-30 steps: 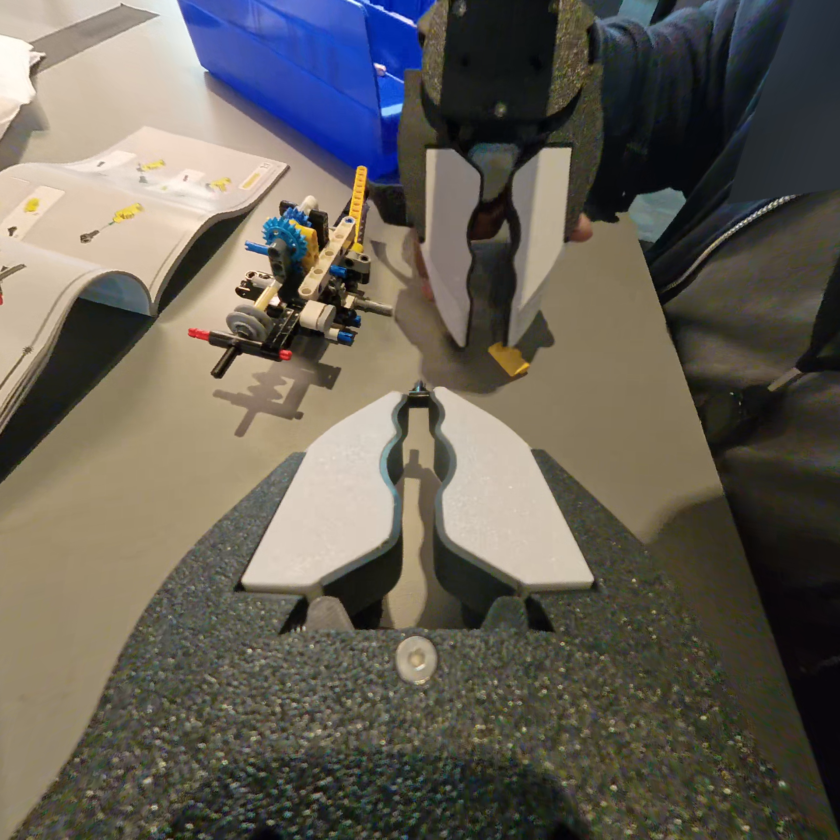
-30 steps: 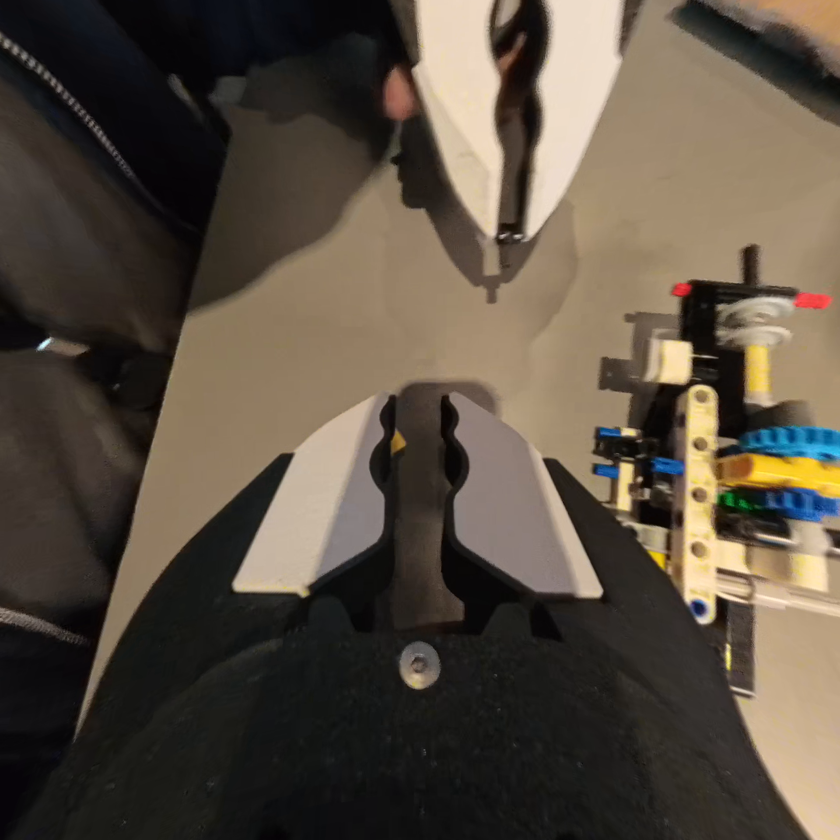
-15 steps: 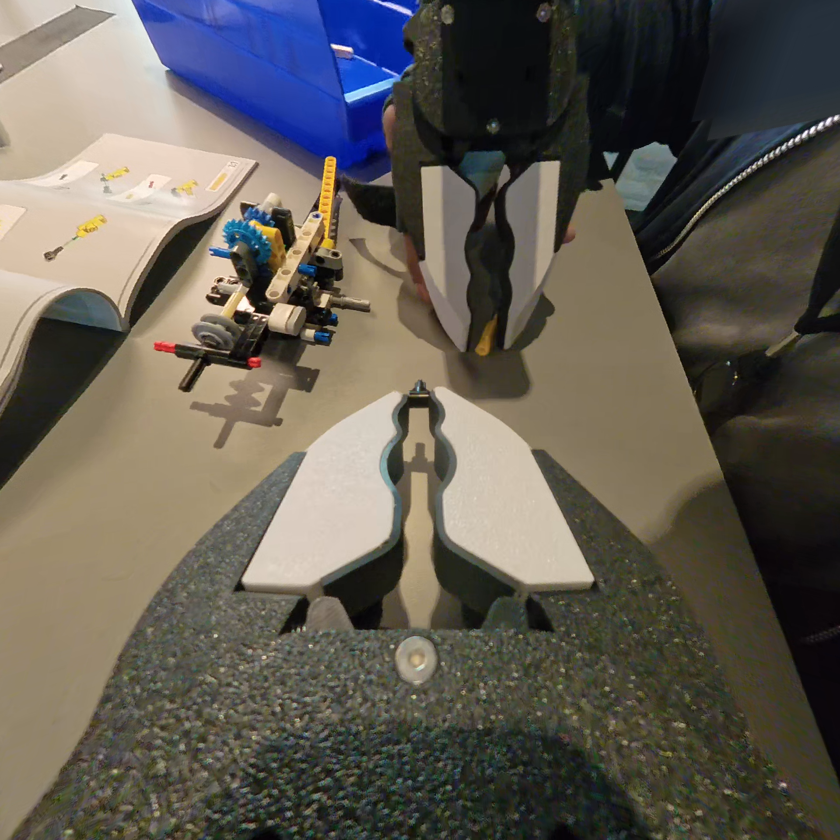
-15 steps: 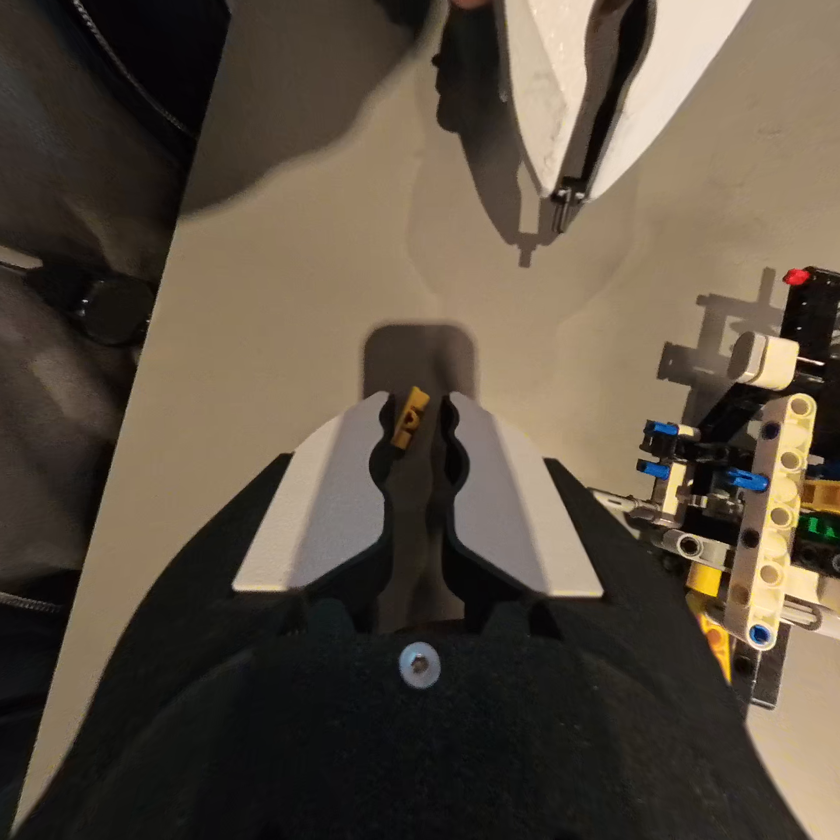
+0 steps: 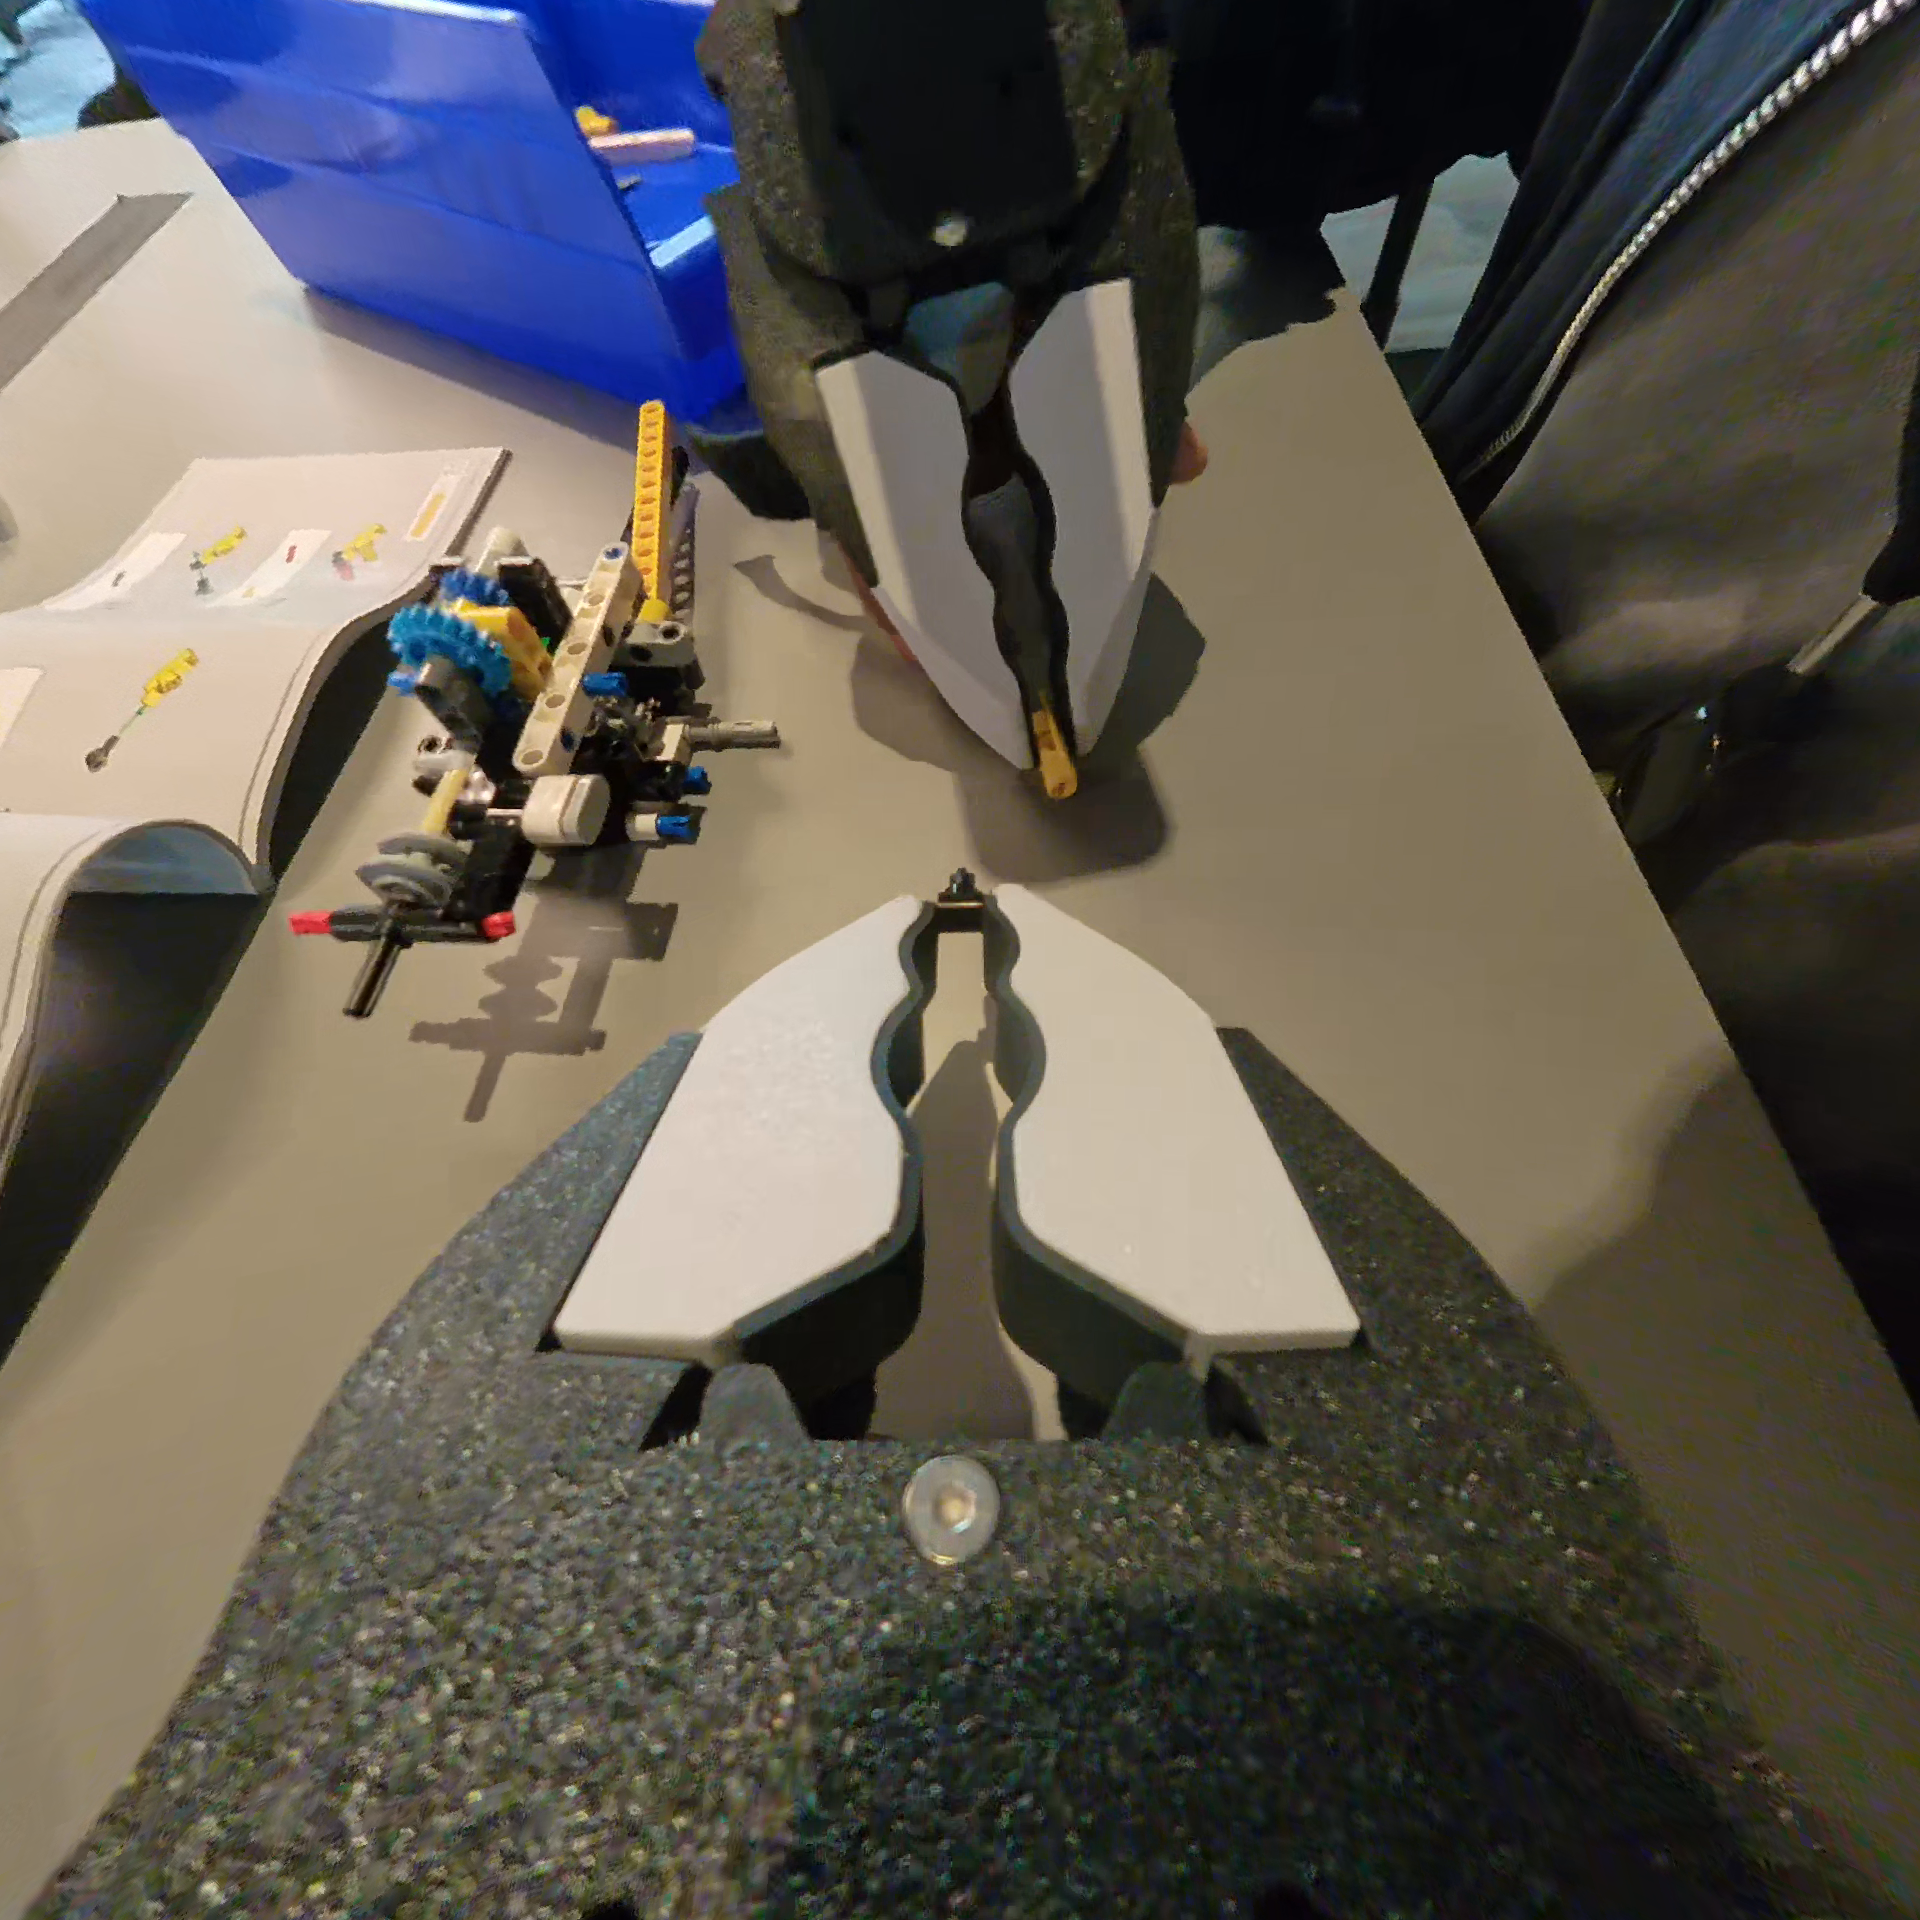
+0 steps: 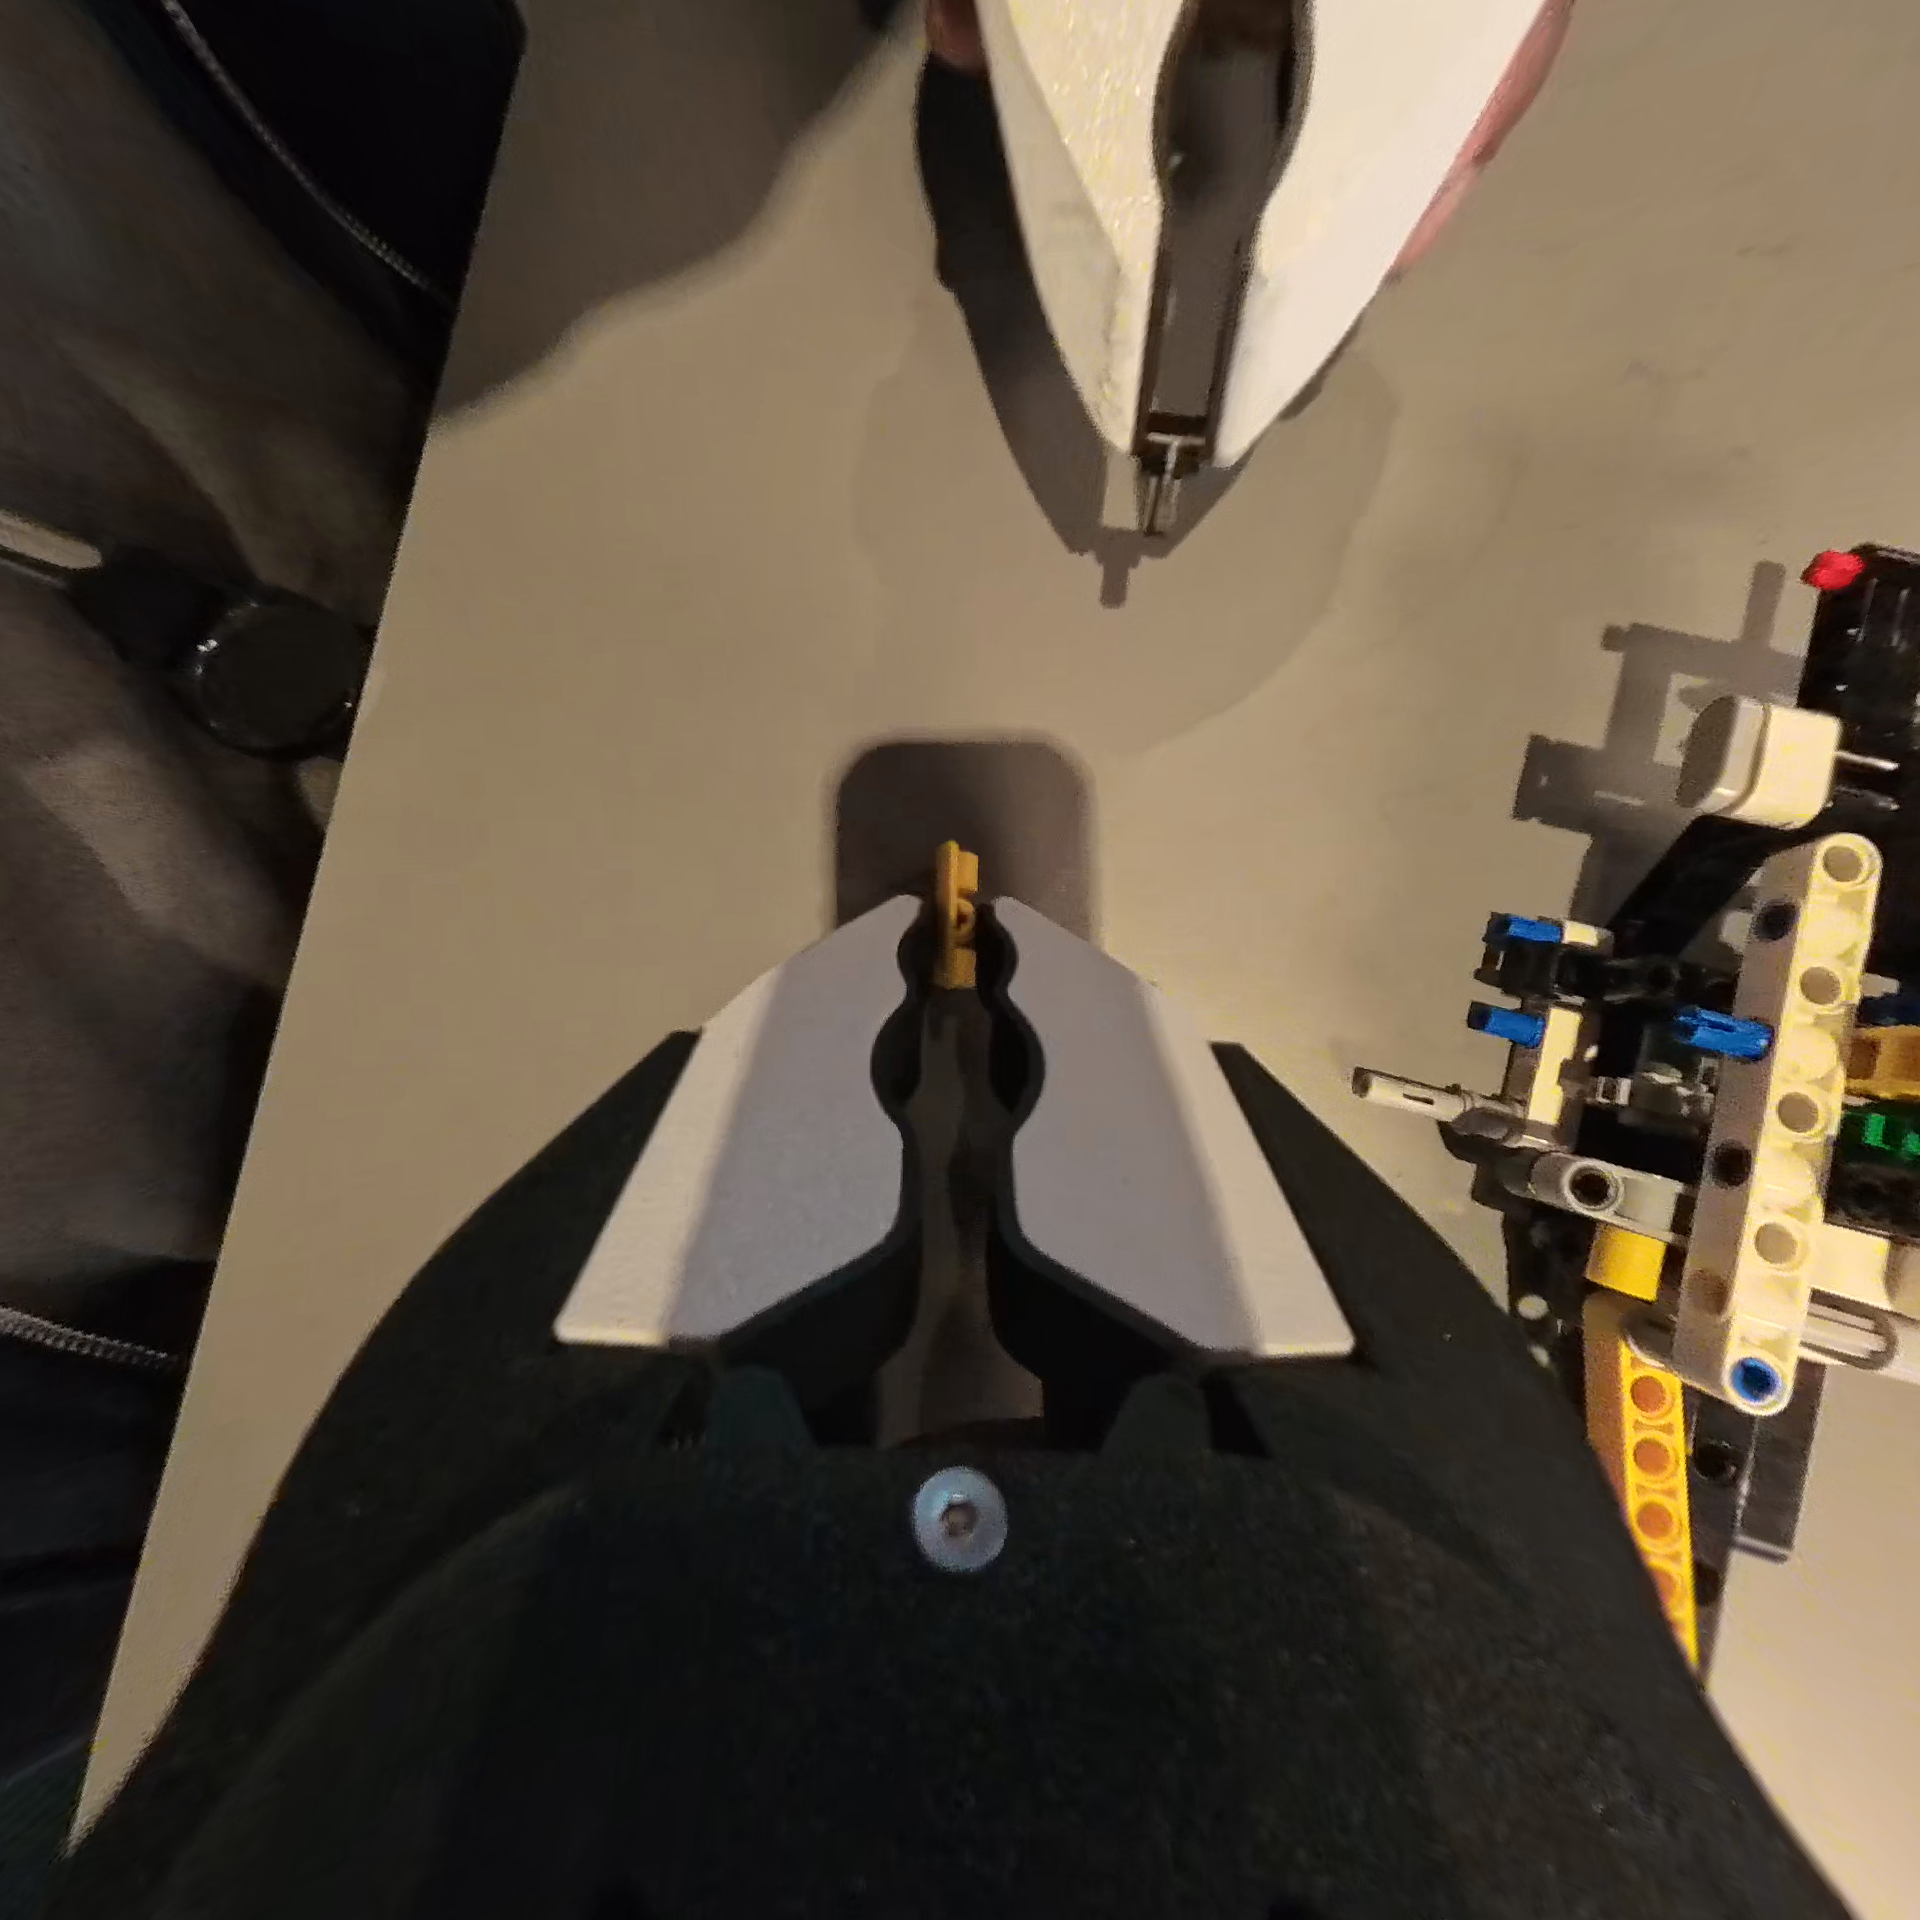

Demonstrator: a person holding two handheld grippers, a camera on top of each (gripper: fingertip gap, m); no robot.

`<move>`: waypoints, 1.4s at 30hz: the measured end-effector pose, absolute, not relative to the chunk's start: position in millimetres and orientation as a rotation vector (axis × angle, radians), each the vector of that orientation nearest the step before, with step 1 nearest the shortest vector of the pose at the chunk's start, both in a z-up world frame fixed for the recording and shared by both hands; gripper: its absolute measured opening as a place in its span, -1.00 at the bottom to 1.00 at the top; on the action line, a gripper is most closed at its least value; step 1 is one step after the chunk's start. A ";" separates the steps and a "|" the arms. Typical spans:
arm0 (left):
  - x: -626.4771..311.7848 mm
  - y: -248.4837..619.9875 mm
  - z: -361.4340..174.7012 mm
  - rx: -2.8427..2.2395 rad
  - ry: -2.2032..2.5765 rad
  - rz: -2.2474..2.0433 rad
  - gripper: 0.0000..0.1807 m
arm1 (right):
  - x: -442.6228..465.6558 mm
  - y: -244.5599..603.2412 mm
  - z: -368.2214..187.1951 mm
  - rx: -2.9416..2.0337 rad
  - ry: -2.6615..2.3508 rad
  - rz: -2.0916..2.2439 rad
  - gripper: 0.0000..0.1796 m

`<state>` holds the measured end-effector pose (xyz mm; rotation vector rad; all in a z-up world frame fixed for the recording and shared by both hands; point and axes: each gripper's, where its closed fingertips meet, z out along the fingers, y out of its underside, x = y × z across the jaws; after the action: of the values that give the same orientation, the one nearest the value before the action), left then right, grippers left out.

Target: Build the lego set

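My left gripper (image 5: 961, 906) is shut on a small black pin (image 5: 958, 890) at its tips and hangs over the grey table (image 5: 1351, 935). My right gripper (image 6: 956, 914) is shut on a small yellow piece (image 6: 954, 912), just above the table. Each gripper faces the other: the right one shows in the left wrist view (image 5: 1049, 743) with the yellow piece (image 5: 1052, 750), the left one in the right wrist view (image 6: 1164, 468) with the black pin (image 6: 1162, 488). The half-built lego model (image 5: 540, 727) lies left of both grippers and at the right edge of the right wrist view (image 6: 1714, 1122).
An open instruction booklet (image 5: 177, 644) lies left of the model. A blue parts bin (image 5: 416, 177) stands at the back. A person in a dark jacket (image 5: 1714, 520) sits at the table's right edge (image 5: 1558, 748). The grippers' ends are close to 8 centimeters from one another.
My right gripper closed on the yellow piece, which lay loose on the table a second ago, and lifted it slightly. My left gripper stayed shut on the black pin.
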<state>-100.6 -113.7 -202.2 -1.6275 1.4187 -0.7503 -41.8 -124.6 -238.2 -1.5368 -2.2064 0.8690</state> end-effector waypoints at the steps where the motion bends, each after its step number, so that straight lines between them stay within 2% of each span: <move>1: -99.0 -114.8 -201.6 -1.600 1.434 -0.736 -0.91 | -43.2 -123.4 -236.3 -1.539 -2.187 0.897 -0.92; 8: -85.5 -116.8 -182.4 -1.310 1.462 -0.638 -0.91 | -54.2 -117.1 -183.8 -1.507 -1.846 1.516 -0.92; 13: -75.4 -116.0 -175.7 -1.197 1.466 -0.574 -0.91 | -52.5 -115.3 -176.6 -1.486 -1.778 1.672 -0.92; 42: -65.1 -117.0 -182.4 -1.075 1.607 -0.329 -0.92 | -55.4 -116.5 -189.4 -1.624 -1.852 1.680 -0.92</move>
<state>-65.1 -117.0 -182.4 -1.0754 1.6073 -0.3292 -55.4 -116.5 -189.4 -1.6240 -1.8522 1.6796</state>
